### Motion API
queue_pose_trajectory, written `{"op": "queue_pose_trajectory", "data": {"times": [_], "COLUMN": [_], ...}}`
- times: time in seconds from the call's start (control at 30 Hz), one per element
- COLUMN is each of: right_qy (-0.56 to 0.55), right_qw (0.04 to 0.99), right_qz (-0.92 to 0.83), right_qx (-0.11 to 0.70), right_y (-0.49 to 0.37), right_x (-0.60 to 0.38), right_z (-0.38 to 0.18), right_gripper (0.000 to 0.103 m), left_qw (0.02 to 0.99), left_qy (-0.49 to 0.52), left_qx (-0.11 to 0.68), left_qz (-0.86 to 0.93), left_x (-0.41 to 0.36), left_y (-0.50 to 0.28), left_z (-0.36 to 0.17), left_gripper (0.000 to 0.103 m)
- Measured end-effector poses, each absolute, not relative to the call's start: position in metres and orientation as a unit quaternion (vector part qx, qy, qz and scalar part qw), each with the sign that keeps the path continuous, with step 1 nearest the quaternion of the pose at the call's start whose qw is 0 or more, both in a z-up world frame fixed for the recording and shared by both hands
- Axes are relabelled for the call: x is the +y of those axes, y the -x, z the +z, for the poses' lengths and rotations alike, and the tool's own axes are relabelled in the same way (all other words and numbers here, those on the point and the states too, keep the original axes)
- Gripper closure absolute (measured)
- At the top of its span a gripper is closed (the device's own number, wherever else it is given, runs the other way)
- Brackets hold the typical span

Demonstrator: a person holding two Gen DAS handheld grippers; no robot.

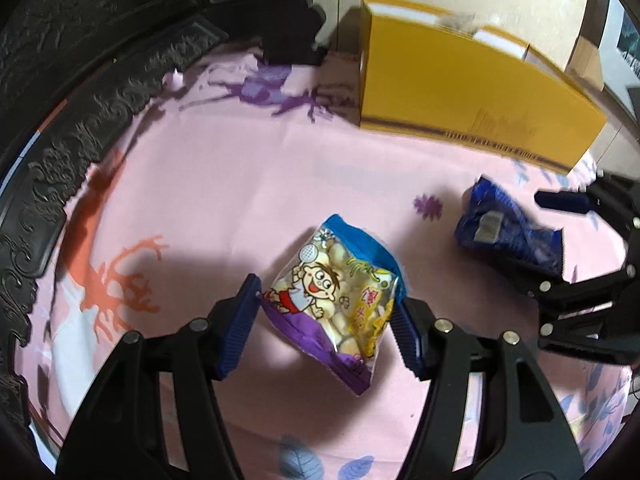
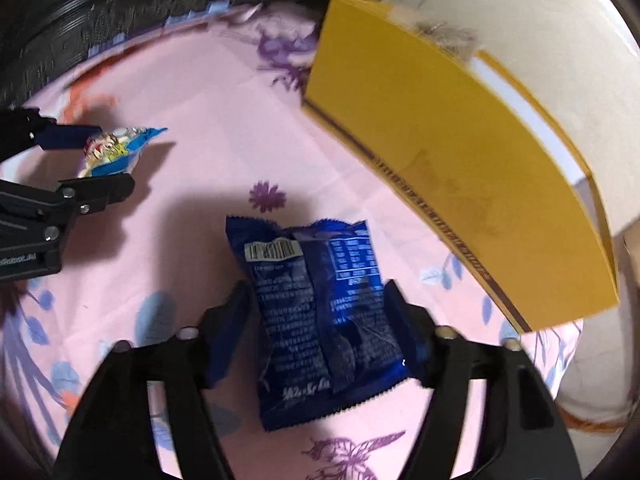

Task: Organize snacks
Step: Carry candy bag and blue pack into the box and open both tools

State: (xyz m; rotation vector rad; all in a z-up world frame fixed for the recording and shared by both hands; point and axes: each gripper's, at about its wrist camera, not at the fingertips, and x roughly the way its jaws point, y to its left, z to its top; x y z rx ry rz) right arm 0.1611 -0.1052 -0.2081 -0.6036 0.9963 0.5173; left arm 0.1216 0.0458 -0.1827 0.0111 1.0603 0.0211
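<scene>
Pink floral cloth [image 1: 224, 184] covers the surface. The left claw [image 1: 326, 320] is clenched on a clear cartoon-printed snack bag with blue and purple ends [image 1: 340, 300], its blue pads pressing both sides. The right claw [image 2: 318, 328] grips a crinkled dark-blue foil snack packet [image 2: 316, 312] the same way. A long yellow cardboard box [image 2: 440, 152] stands at two o'clock from that packet, near it but apart.
</scene>
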Motion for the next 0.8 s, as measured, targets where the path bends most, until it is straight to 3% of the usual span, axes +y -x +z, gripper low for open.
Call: {"op": "queue_pose_trajectory", "data": {"times": [0.23,0.57,0.8], "right_qy": [0.213,0.207,0.153], "right_qw": [0.797,0.811,0.845], "right_qz": [0.253,0.243,0.221], "right_qx": [0.505,0.490,0.463], "right_y": [-0.189,-0.176,-0.163], "right_x": [-0.121,-0.118,-0.143], "right_z": [-0.221,-0.202,-0.158], "right_gripper": [0.028,0.064,0.066], "left_qw": [0.856,0.857,0.869], "left_qy": [-0.010,-0.017,-0.030], "left_qx": [0.517,0.514,0.493], "left_qz": [0.011,0.013,0.007], "left_x": [0.050,0.048,0.042], "left_y": [-0.119,-0.117,-0.117], "left_z": [-0.194,-0.190,-0.154], "left_gripper": [0.040,0.040,0.040]}}
